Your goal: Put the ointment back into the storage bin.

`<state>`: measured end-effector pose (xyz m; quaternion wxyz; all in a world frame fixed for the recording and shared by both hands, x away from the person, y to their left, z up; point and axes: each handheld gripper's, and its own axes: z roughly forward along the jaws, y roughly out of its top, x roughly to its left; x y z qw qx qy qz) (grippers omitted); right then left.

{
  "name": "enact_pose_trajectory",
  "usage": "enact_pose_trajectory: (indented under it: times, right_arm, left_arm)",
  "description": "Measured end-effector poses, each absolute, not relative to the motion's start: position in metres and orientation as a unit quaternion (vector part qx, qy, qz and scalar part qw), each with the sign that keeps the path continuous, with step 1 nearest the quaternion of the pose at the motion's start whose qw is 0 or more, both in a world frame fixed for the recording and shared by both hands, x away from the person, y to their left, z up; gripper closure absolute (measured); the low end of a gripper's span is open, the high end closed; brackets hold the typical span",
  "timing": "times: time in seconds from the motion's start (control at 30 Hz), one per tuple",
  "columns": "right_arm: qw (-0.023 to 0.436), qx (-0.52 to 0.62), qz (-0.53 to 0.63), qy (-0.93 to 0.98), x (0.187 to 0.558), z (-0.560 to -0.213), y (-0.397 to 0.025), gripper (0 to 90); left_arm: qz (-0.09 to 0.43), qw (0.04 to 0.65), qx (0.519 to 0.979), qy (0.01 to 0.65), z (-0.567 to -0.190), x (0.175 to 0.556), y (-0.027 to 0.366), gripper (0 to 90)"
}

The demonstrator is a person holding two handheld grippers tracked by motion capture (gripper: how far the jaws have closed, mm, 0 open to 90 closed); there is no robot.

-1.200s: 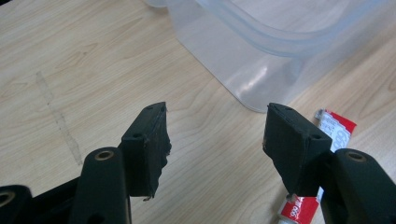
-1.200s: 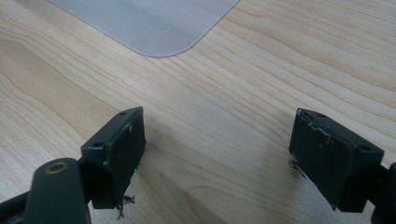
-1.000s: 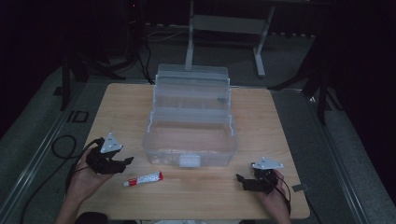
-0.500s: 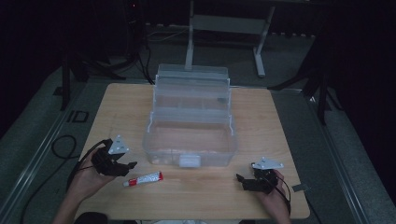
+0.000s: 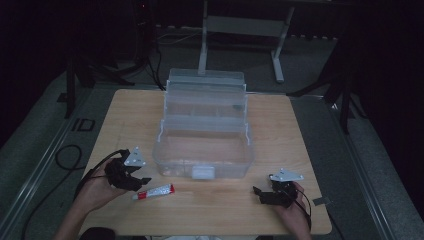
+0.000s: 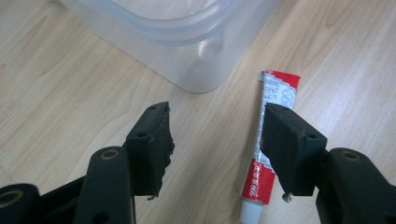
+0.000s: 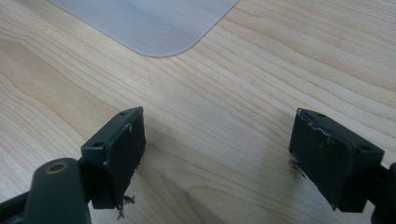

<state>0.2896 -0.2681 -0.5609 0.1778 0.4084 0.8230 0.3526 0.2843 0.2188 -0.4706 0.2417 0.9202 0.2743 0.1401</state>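
A red and white tube (image 5: 154,191) lies flat on the wooden table (image 5: 125,115) in front of a clear plastic box (image 5: 205,135). My left gripper (image 5: 141,183) is open right beside the tube's left end. In the left gripper view the tube (image 6: 273,98) runs partly under the right jaw, and the box corner (image 6: 196,60) sits just ahead. Its fingertips (image 6: 218,133) hold nothing. My right gripper (image 5: 259,194) rests open near the table's front right, over bare wood (image 7: 219,126), with the box's corner (image 7: 154,28) ahead of it.
The clear box stands open in the table's middle, its tiered trays folded back toward the far side, with a white latch (image 5: 202,172) on its front. A small grey tab (image 5: 322,201) lies at the right edge. Dark floor, cables and a metal stand (image 5: 240,25) surround the table.
My left gripper has moved down and right toward the tube, so its jaws now sit at the tube's end. The right gripper has barely shifted.
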Motion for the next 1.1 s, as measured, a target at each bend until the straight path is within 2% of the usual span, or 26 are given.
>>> enact_pose_trajectory:
  times: [0.53, 1.1]
  right_arm:
    - [0.178, 0.408, 0.353, 0.823, 0.29, -0.561, -0.268, 18.2]
    - [0.178, 0.408, 0.353, 0.823, 0.29, -0.561, -0.268, 18.2]
  left_arm:
    - [0.108, 0.198, 0.944, 0.241, -0.478, 0.285, 0.207, 51.9]
    - [0.086, 0.13, 0.966, 0.204, -0.492, 0.285, 0.188, 52.4]
